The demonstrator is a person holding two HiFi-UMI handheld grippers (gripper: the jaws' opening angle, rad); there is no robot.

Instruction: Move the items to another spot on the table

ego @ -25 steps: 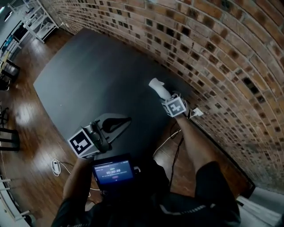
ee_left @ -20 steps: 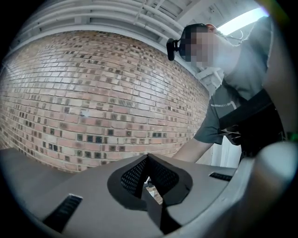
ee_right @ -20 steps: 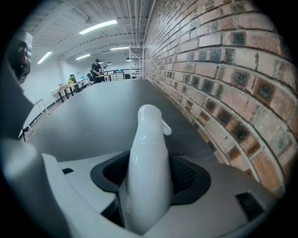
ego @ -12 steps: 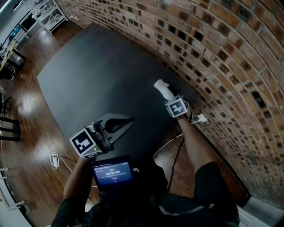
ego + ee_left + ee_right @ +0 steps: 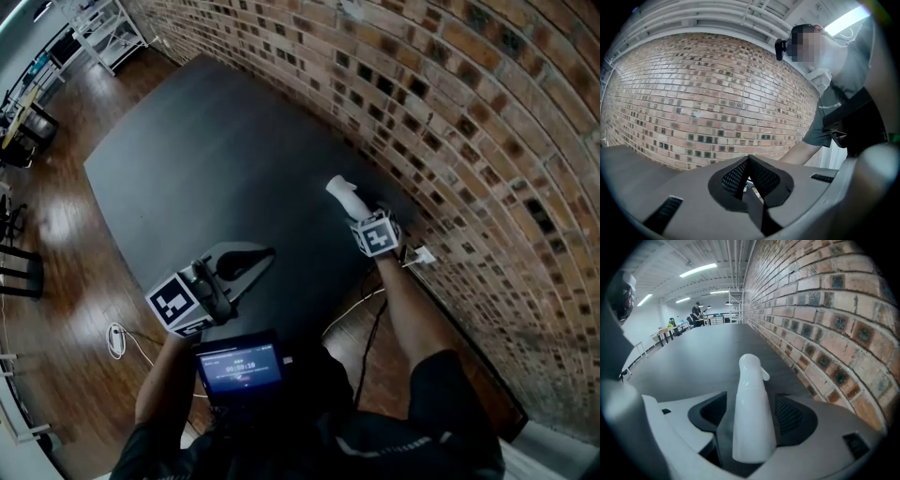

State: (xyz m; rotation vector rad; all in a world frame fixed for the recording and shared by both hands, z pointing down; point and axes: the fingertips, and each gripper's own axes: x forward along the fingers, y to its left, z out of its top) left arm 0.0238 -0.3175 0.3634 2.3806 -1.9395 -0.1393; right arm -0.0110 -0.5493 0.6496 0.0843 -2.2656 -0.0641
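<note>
A white spray bottle [image 5: 341, 193] [image 5: 750, 380] lies lengthwise between the jaws of my right gripper [image 5: 353, 211] [image 5: 751, 417], nozzle pointing away from it, low over the black table [image 5: 206, 141] near the brick wall. The jaws are opening, and a thin gap shows between the left pad and the bottle. I cannot tell whether the bottle rests on the table. My left gripper [image 5: 246, 262] [image 5: 749, 180] hovers over the table's near edge, shut, with its pads meeting in a point and nothing between them.
A brick wall [image 5: 450, 94] runs along the table's far and right side. A white plug [image 5: 420, 255] and cable hang off the table's near right edge. Another cable [image 5: 117, 342] lies on the wooden floor at left. Shelving [image 5: 103, 28] stands far back.
The head view has shifted slightly. Both grippers and the bottle keep about the same places relative to one another.
</note>
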